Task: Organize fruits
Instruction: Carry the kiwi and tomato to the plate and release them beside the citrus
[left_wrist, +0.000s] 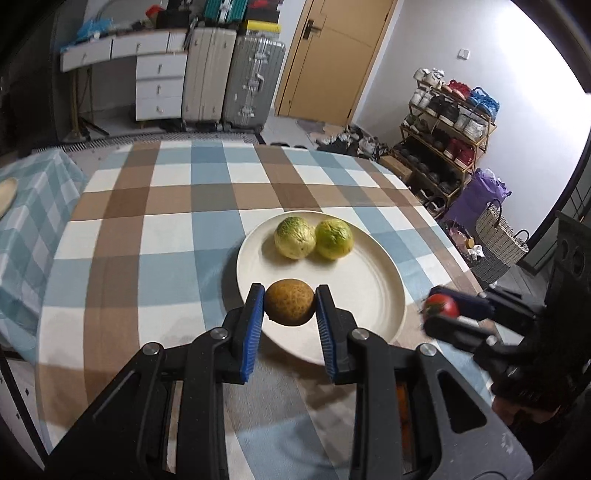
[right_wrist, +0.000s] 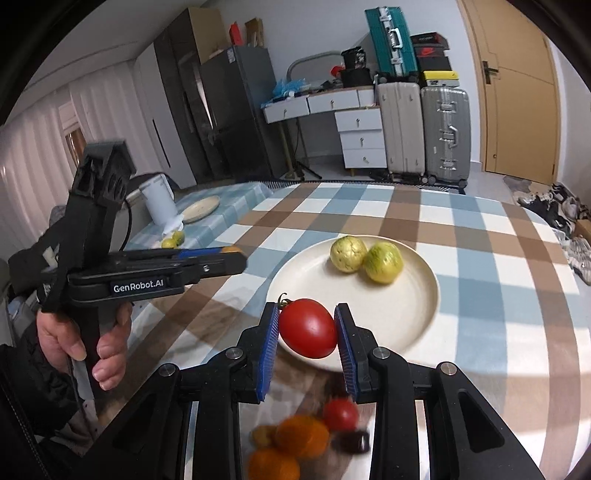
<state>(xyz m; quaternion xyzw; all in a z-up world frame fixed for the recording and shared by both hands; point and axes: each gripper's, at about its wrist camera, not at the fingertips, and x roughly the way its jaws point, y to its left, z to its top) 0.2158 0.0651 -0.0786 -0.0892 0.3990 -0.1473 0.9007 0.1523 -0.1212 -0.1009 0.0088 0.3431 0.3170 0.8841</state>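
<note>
Plate (left_wrist: 369, 291) holds two green fruits (left_wrist: 294, 237). Left gripper (left_wrist: 289, 303) clamps brown fruit (left_wrist: 289, 302) above plate's near rim; right gripper (right_wrist: 307, 328) clamps tomato (right_wrist: 308, 328).

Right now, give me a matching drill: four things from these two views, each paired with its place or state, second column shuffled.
Column one:
1. brown fruit
2. tomato
3. two green fruits
4. oranges

Column two:
A. lying side by side on the plate
B. clamped in the right gripper
C. blurred, low in the right wrist view, below the gripper
D. clamped in the left gripper, above the plate's near part

Pairs: 1-D, 2-B, 3-A, 4-C
</note>
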